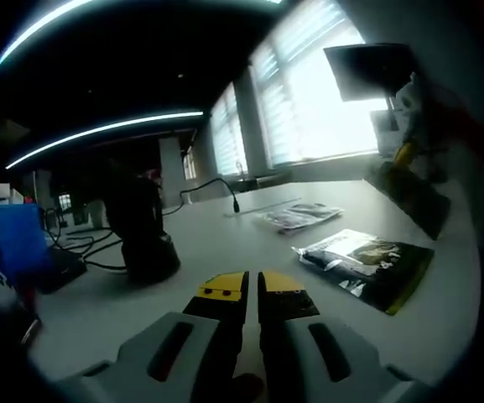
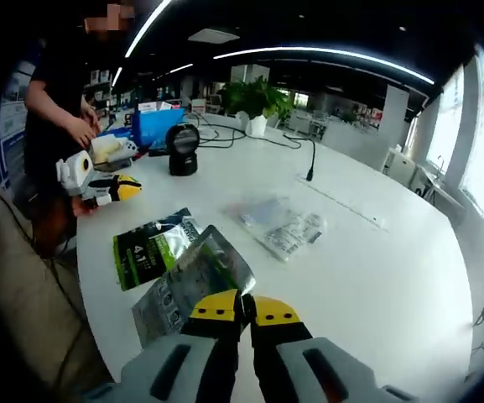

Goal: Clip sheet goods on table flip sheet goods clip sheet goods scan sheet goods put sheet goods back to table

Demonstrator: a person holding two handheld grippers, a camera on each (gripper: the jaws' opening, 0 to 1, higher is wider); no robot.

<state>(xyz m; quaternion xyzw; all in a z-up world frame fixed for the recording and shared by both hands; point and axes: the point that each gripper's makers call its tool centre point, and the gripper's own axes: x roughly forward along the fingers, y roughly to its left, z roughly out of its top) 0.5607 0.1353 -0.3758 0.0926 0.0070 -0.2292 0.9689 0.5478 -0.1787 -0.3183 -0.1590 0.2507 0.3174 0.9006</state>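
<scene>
In the right gripper view, the right hand-held gripper [image 2: 243, 309] clamps its yellow-tipped jaws on the near edge of a grey sheet pouch [image 2: 193, 281], holding it tilted above the white worktop [image 2: 376, 277]. Just to that gripper's left, a dark green-and-black sheet pouch [image 2: 149, 249] lies flat, partly overlapped by the held one. Ahead and slightly right lies a clear sheet pouch [image 2: 282, 225]. Farther ahead to the left stands a black scanner [image 2: 183, 149], and the left hand-held gripper [image 2: 122, 190] hangs at the worktop's far left edge, near a person [image 2: 61, 117].

In the left gripper view, the left hand-held gripper [image 1: 252, 294] has its jaws pressed together on nothing, and the dark pouch [image 1: 367, 267] lies to its right on the worktop [image 1: 225, 243].
</scene>
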